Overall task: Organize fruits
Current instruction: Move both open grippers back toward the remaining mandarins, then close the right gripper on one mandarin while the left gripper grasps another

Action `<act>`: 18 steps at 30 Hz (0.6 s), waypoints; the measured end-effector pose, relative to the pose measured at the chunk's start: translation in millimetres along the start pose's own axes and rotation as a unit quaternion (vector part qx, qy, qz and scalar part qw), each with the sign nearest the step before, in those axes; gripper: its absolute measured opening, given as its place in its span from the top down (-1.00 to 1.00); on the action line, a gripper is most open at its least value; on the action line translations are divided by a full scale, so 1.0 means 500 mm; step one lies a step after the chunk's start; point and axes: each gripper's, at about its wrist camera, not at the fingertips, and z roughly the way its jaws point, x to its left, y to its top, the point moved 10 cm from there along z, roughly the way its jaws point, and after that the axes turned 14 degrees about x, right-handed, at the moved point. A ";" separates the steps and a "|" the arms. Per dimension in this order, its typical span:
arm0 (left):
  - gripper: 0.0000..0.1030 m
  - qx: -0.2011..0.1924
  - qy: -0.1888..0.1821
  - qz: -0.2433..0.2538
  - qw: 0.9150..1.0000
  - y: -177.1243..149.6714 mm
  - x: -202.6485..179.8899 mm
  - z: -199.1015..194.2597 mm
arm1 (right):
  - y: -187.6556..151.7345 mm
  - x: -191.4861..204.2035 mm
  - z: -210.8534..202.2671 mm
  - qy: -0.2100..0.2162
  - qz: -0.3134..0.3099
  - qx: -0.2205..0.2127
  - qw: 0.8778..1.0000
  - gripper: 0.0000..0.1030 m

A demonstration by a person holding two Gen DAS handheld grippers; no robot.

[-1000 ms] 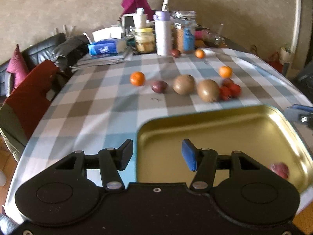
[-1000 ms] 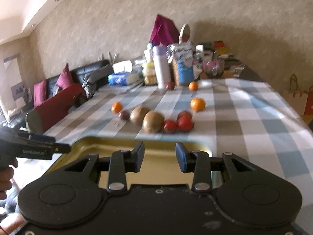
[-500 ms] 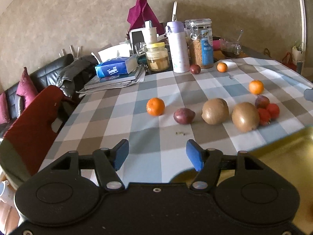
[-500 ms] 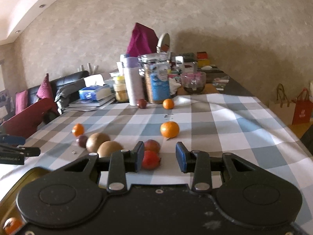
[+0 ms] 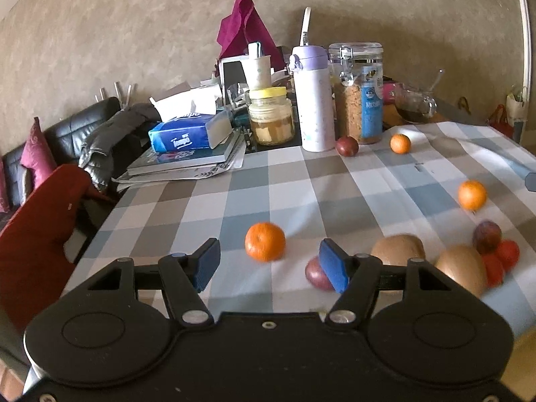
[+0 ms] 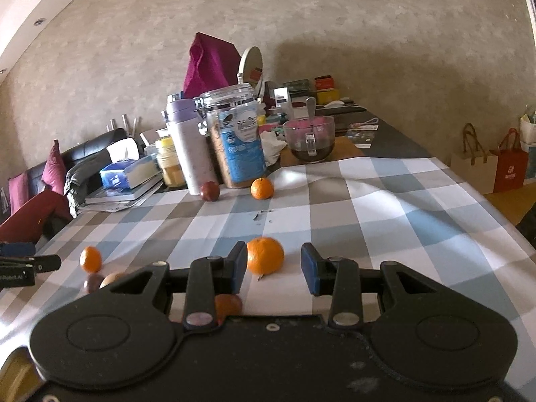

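Observation:
Fruit lies scattered on the checked tablecloth. My left gripper (image 5: pixel 268 264) is open, and a mandarin (image 5: pixel 265 241) sits just beyond the gap between its blue pads. A dark plum (image 5: pixel 316 274) is half hidden behind its right pad, with two kiwis (image 5: pixel 398 254) and red tomatoes (image 5: pixel 502 258) to the right. My right gripper (image 6: pixel 273 273) is open too, with another mandarin (image 6: pixel 264 255) on the cloth close to its left pad. Farther back lie a small mandarin (image 6: pixel 262 188) and a plum (image 6: pixel 210 191). A corner of the gold tray (image 6: pixel 15 368) shows at bottom left.
Jars, a white bottle (image 5: pixel 313 97), a tissue box (image 5: pixel 187 134) on books and a glass mug (image 6: pixel 310 139) crowd the far end of the table. A dark sofa with cushions (image 5: pixel 37 154) stands left. Paper bags (image 6: pixel 489 164) sit on the floor right.
Both grippers have moved forward from over the gold tray to the fruit on the cloth. Each now has a mandarin near its open fingers; the tray has dropped out of the left view.

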 end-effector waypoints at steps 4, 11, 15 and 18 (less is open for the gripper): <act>-0.34 -0.006 0.006 0.008 1.000 0.024 -0.005 0.036 | 0.023 -0.006 0.029 -0.003 0.008 0.002 1.000 0.24; -0.34 -0.012 -0.006 0.010 1.000 0.054 -0.007 0.081 | 0.065 -0.007 0.072 -0.024 -0.004 -0.006 1.000 0.24; -0.34 -0.022 -0.004 0.017 1.000 0.061 -0.008 0.095 | 0.077 -0.009 0.095 -0.025 0.001 -0.006 1.000 0.24; -0.35 -0.023 -0.001 0.027 0.999 0.059 -0.007 0.101 | 0.076 -0.010 0.104 -0.023 0.005 -0.004 1.000 0.24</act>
